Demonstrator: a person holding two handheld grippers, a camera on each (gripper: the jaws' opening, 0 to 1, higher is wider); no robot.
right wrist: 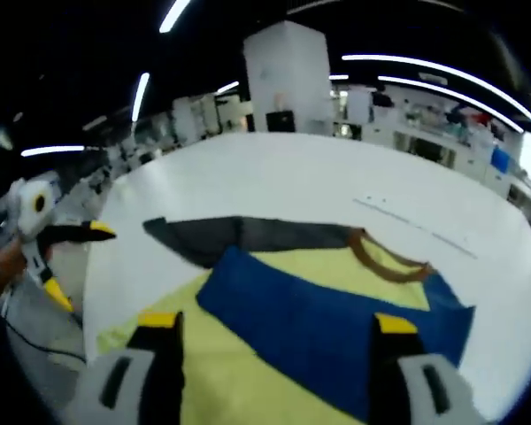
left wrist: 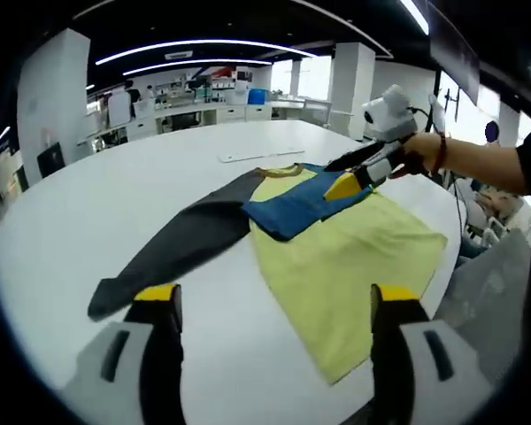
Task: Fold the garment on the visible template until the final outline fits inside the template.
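A long-sleeved shirt lies flat on the white table (left wrist: 88,204). It has a yellow body (left wrist: 345,266), a brown collar (left wrist: 279,168), a dark grey sleeve (left wrist: 177,248) stretched out to the left, and a blue sleeve (left wrist: 292,204) folded across the chest. My left gripper (left wrist: 274,297) is open above the near table edge, short of the shirt. My right gripper (left wrist: 336,177), held by a hand (left wrist: 420,150), hovers over the blue sleeve's shoulder end. In the right gripper view my right gripper (right wrist: 277,320) is open over the blue sleeve (right wrist: 327,328), and my left gripper (right wrist: 80,264) is open at the left.
A thin pale strip (left wrist: 261,155) lies on the table beyond the collar. The table's rounded edge (left wrist: 447,266) runs close to the shirt's right hem. Desks, pillars and shelves (left wrist: 203,102) stand far behind.
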